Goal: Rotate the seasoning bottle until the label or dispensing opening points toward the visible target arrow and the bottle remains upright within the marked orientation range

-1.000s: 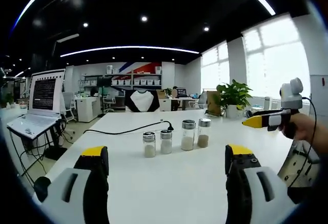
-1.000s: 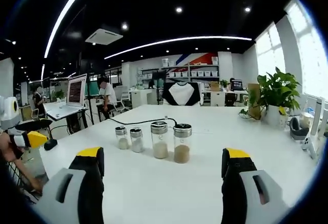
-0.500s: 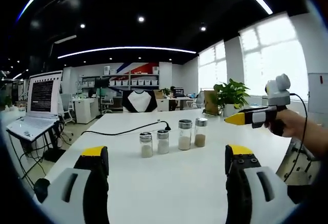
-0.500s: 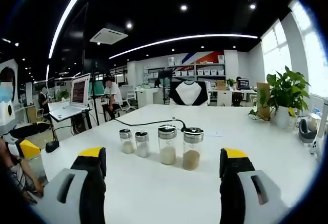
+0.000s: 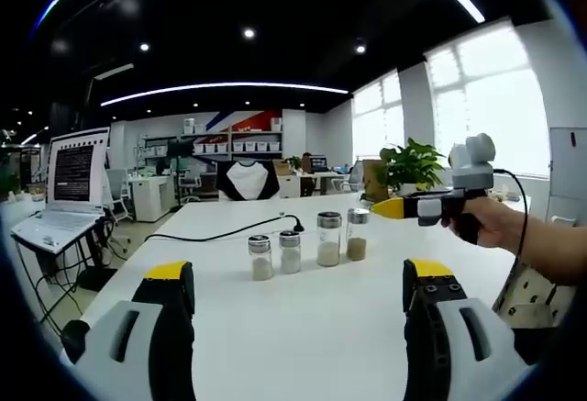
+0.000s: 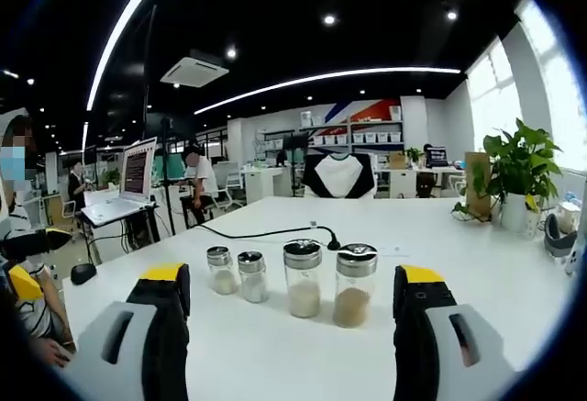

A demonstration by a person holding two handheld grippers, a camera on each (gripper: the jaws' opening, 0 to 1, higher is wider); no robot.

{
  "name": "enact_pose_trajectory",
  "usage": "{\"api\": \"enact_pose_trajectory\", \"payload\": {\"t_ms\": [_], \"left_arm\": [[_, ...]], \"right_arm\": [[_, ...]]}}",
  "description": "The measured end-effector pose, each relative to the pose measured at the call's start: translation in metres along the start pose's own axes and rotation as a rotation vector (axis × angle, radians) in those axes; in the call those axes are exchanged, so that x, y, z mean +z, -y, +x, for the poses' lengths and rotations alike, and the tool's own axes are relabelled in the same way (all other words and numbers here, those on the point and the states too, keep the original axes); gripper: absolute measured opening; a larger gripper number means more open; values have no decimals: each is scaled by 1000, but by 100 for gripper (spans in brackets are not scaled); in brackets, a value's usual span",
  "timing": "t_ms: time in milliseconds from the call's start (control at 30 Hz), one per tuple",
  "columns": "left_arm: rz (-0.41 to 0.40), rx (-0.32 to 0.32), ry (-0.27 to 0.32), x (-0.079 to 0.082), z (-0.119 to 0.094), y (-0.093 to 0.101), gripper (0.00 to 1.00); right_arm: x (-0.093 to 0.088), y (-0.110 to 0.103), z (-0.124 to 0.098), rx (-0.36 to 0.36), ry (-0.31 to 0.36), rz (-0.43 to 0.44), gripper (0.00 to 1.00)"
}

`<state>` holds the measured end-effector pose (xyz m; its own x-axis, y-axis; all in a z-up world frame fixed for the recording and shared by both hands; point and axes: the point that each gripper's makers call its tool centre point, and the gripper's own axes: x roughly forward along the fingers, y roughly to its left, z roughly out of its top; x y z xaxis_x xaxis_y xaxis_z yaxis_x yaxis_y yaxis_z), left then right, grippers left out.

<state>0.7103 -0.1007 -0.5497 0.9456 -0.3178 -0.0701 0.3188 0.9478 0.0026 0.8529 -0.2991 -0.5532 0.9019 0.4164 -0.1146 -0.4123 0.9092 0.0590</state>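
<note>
Four glass seasoning bottles with metal lids stand upright in a row on the white table (image 5: 303, 328). The two small ones (image 6: 220, 270) (image 6: 251, 277) hold white powder, as does a taller one (image 6: 303, 279). The other tall bottle (image 6: 353, 284) holds brown seasoning. My right gripper (image 6: 292, 277) is open, its yellow-tipped jaws either side of the row and short of it. My left gripper (image 5: 298, 272) is open too, farther from the same bottles (image 5: 329, 239). In the left gripper view a hand (image 5: 500, 227) holds the right gripper (image 5: 431, 206) just right of the brown bottle (image 5: 358, 235).
A black cable with a plug (image 6: 275, 231) lies behind the bottles. A potted plant (image 6: 514, 167) stands at the table's right. A laptop (image 5: 69, 181) sits on a stand to the left. A person (image 6: 197, 176) sits at a far desk.
My right gripper has moved closer to the bottle row; in the left gripper view it has slid leftward toward the brown bottle. The bottles stand as before.
</note>
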Motion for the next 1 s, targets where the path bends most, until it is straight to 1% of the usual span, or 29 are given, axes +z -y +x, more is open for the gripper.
{"api": "enact_pose_trajectory", "payload": {"t_ms": [33,200,300,400,567,700,833,933,1000], "left_arm": [[1,0,-3,-1,0,0,100],[9,10,-16,-5,-1,-2,100],[5,4,-16,-5,-1,-1,100],[11,3,-20,-6,-1,-2,100],[10,7,-22,-6,-2,-3,100],[13,9,-23,-6,-2,-5,100],[13,9,-24,-6,-2,-5,100],[12,7,-24,-7,-2,-5,100],[-12,-1,-19,-7,-1,-4,100]], "right_arm": [[0,-2,5,20,-1,4,94],[-4,-1,18,6,3,-12,93],[-7,-2,30,19,8,-32,93],[-15,-2,43,28,-22,-13,93],[-24,-1,58,18,-33,-25,92],[-30,0,64,14,-38,-37,90],[-38,0,68,9,-51,-74,89],[-43,-1,71,12,-59,-74,88],[-46,-1,74,13,-65,-72,87]]}}
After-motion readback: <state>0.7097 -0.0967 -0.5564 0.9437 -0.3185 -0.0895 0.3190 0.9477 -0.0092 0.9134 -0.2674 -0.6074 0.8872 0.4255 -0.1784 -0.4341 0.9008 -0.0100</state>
